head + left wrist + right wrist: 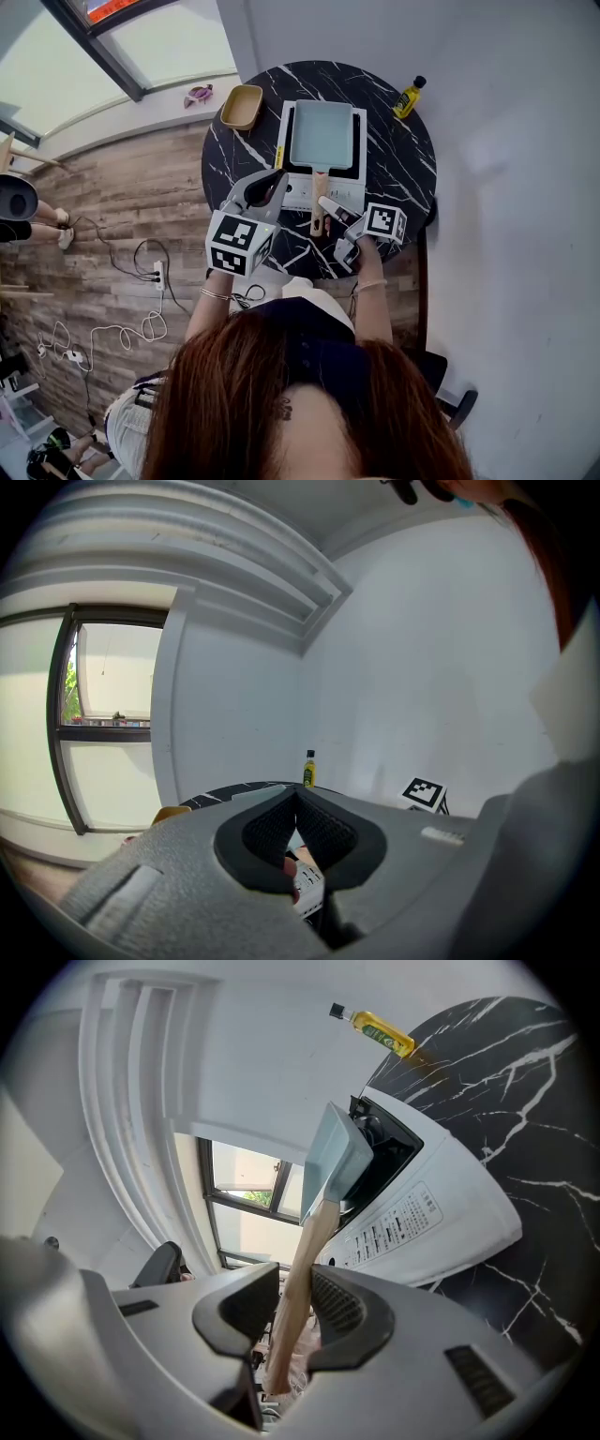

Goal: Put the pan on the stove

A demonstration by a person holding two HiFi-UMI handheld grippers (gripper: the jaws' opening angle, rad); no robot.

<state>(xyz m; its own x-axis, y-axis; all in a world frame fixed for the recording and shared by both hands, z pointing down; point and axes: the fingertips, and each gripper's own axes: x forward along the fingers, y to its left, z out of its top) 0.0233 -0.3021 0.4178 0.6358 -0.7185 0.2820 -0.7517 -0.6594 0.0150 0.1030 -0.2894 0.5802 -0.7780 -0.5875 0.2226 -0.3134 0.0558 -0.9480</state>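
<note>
We are seeing the pan (322,131) sitting flat on the stove (298,195). Its pale blue body is lying squarely over the dark cooking plate and its handle (319,208) is sticking out over the control panel towards us, so the main part of the job is looking done as far as the head view is showing. The right gripper (296,1286) is standing with its jaws a little apart on either side of the wood — the handle is lying close against one pad while a sliver of gap is showing at the other, so we are reading this as a loose straddle and not a pinch. The left gripper (270,186) is hovering above the table (403,164) just left of the stove's front edge, its pads pressed together at the tips with nothing between them, and it is taking no part in the hold. Nothing is getting in the way: the bowl (242,106) is resting beside the stove on the left, and the bottle (409,96) is standing near the table's far right rim, well apart from the pan. What is remaining, in our judgement, is small — drawing the right gripper back off the handle without nudging the pan askew, since a sideways brush on that overhanging handle could be turning it.
</note>
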